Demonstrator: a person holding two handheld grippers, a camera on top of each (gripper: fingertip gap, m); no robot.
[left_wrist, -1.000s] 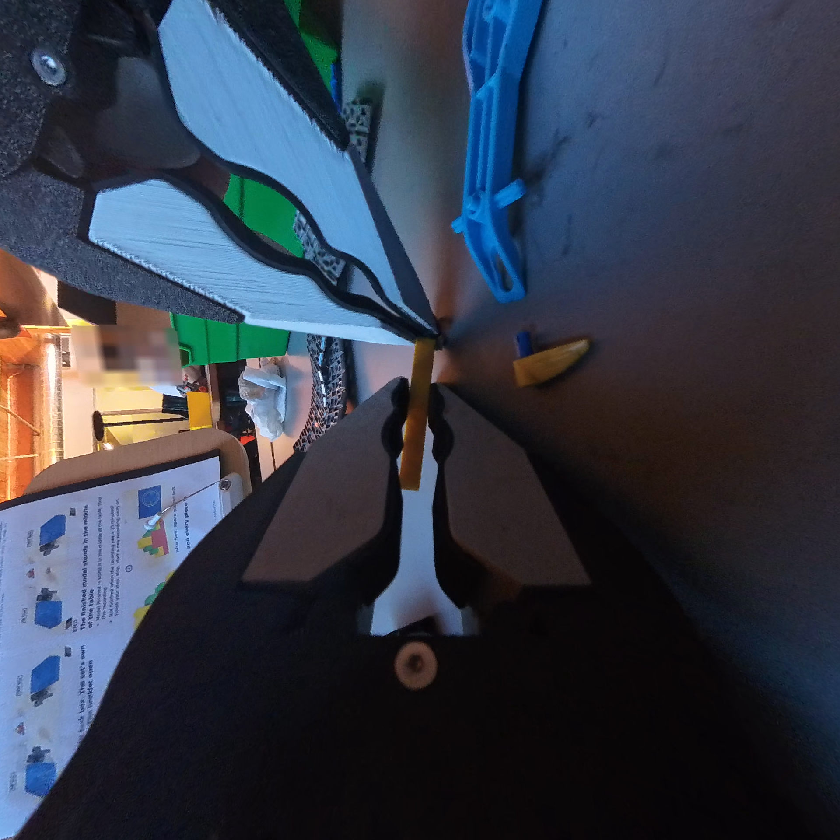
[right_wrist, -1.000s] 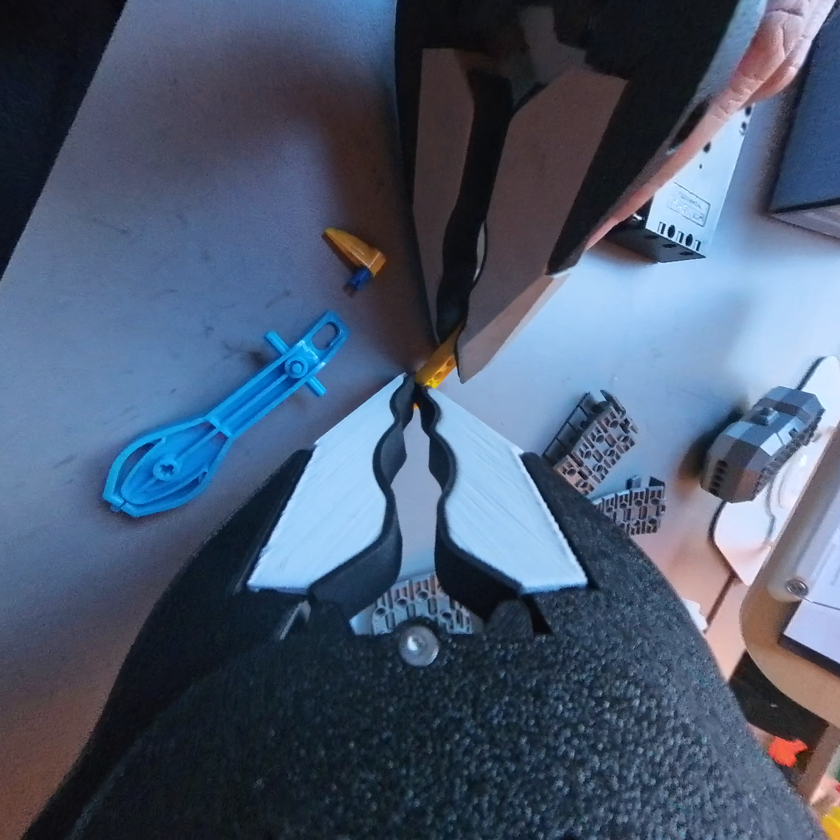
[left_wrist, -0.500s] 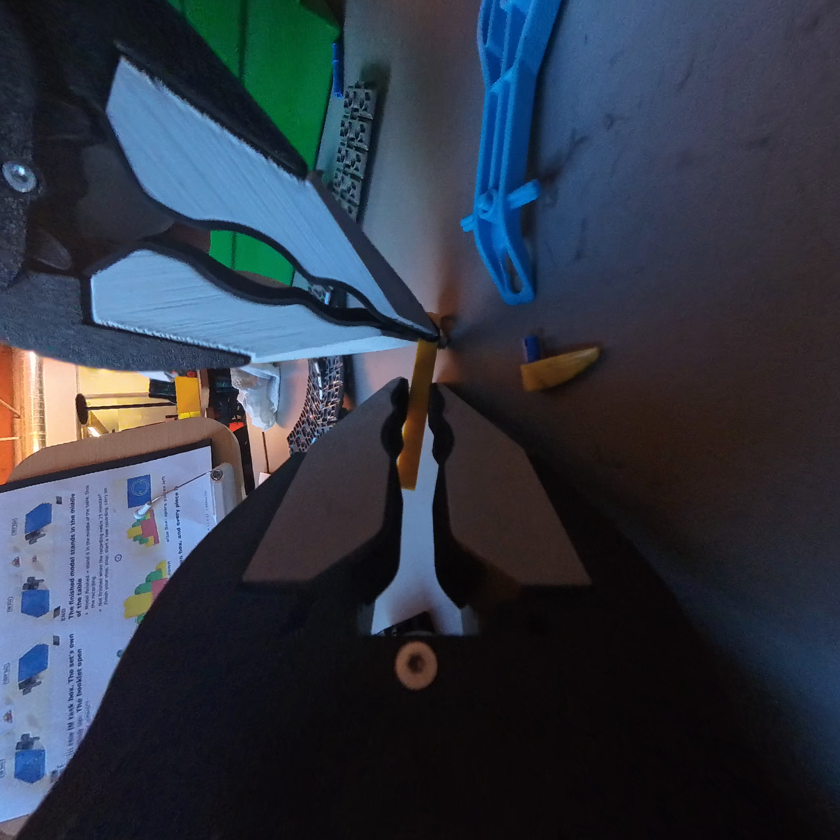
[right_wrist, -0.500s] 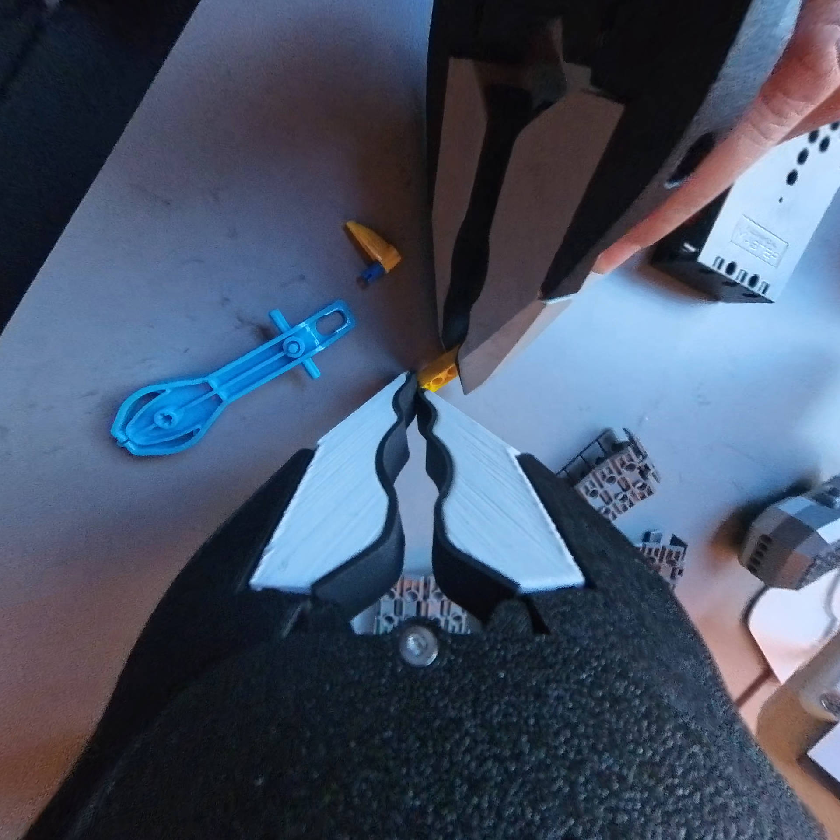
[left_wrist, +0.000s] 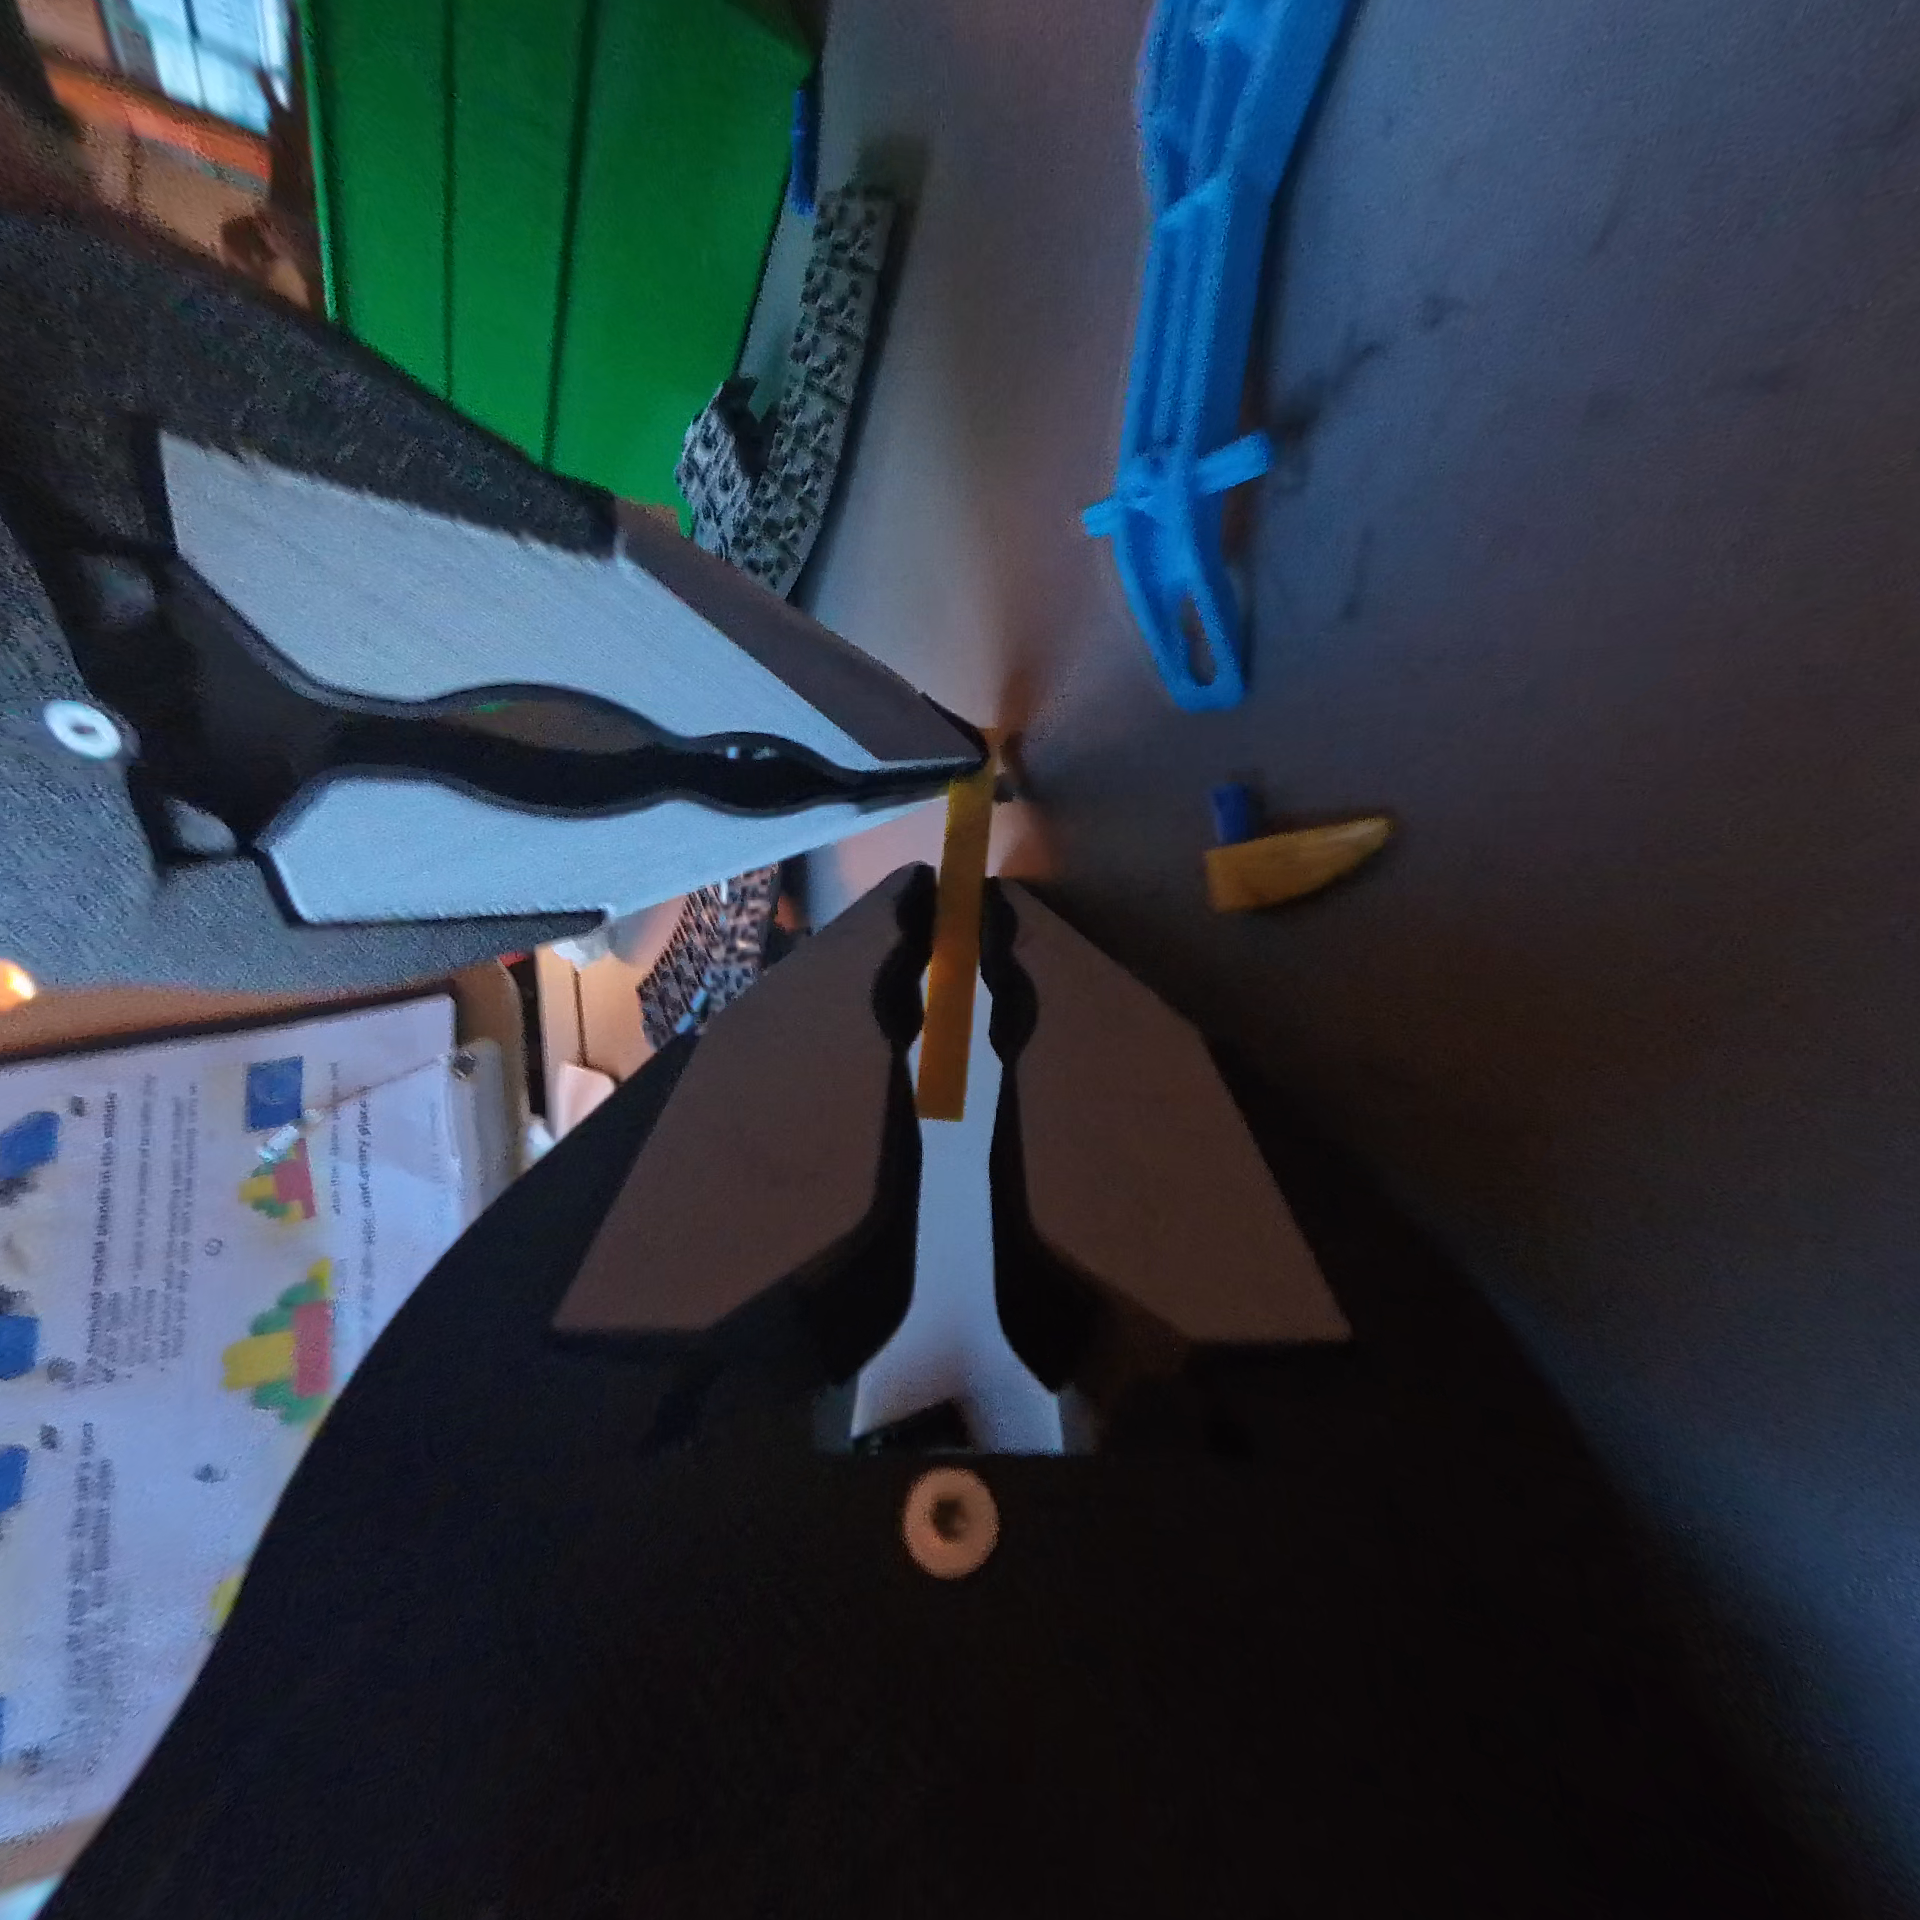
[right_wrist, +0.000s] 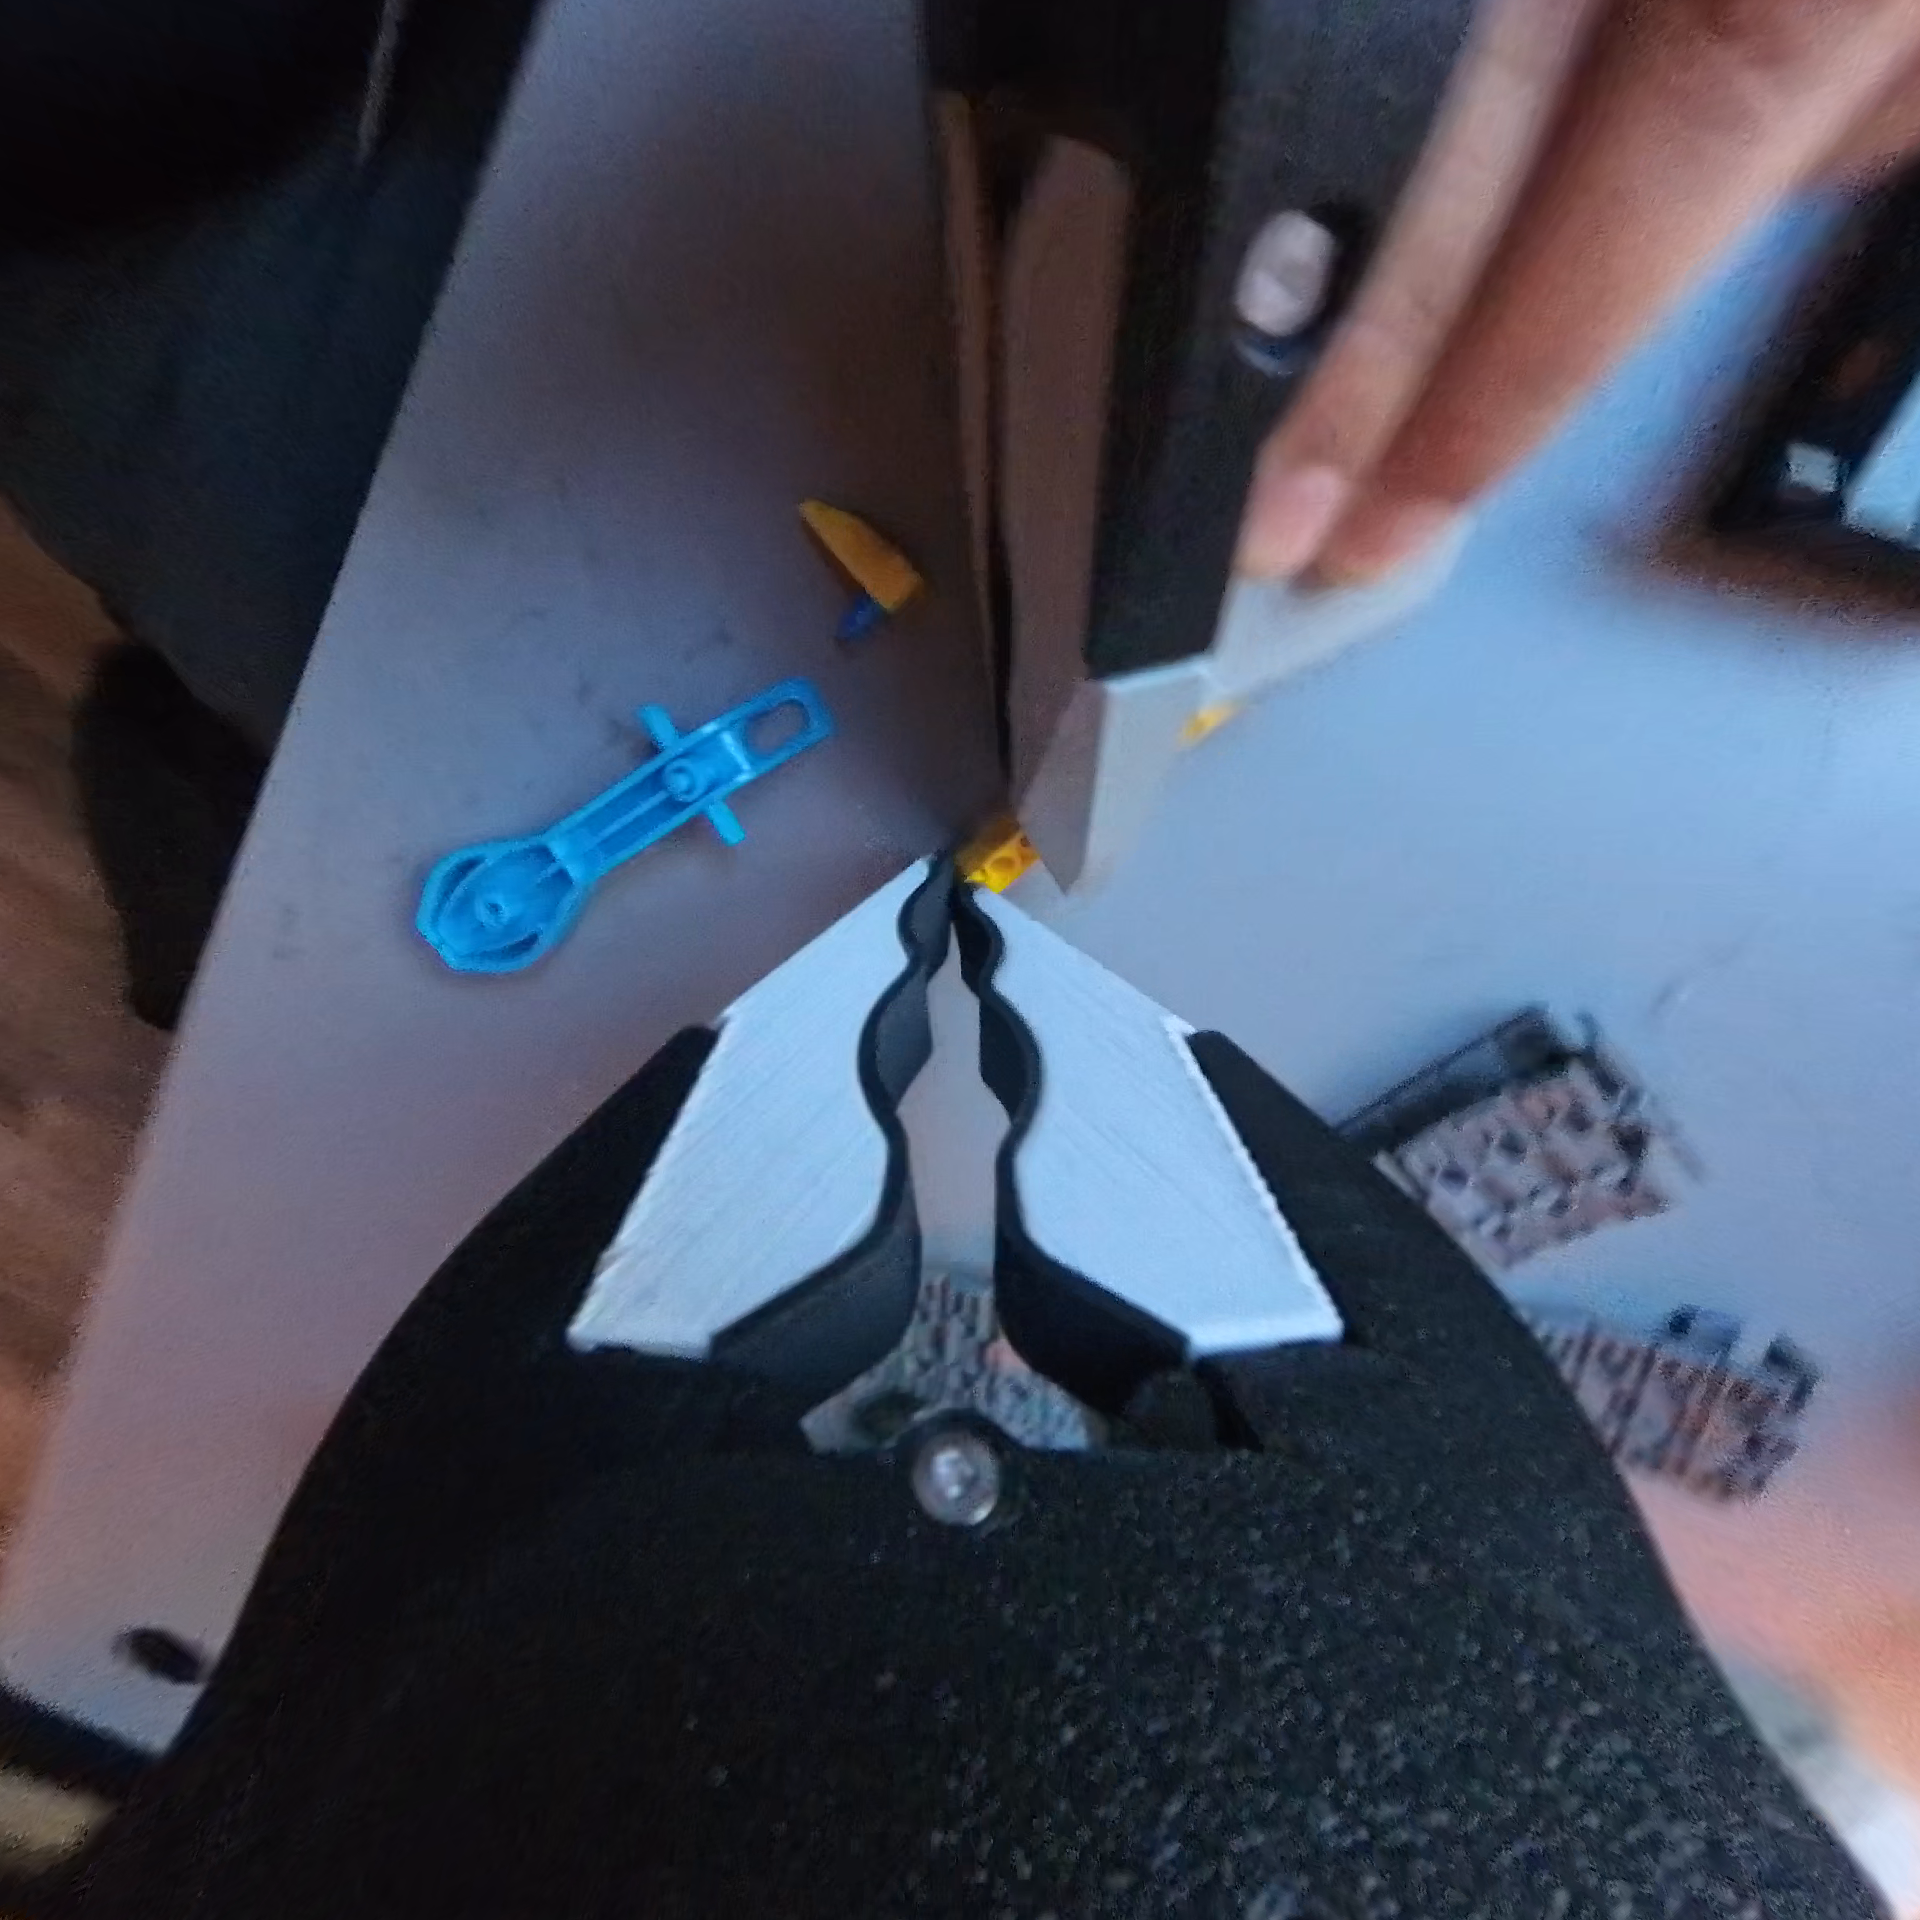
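Both grippers met at one yellow beam (left_wrist: 951, 997), the left gripper (left_wrist: 951, 904) pinching its length, the right gripper (right_wrist: 951, 894) with fingers pressed together at its half-hidden end, above a grey surface (right_wrist: 644, 343) bearing a blue lever piece (right_wrist: 613, 831) and a yellow wedge (left_wrist: 1299, 862).

the black left gripper with dark grey finger faces (left_wrist: 951, 894) is closed, pinching something thin. the black right gripper with white finger faces (right_wrist: 948, 883) meets it tip to tip, jaws closed. a bare hand (right_wrist: 1507, 270) grips the left gripper's body.

Grey table (right_wrist: 644, 312) before a green panel (left_wrist: 551, 208).
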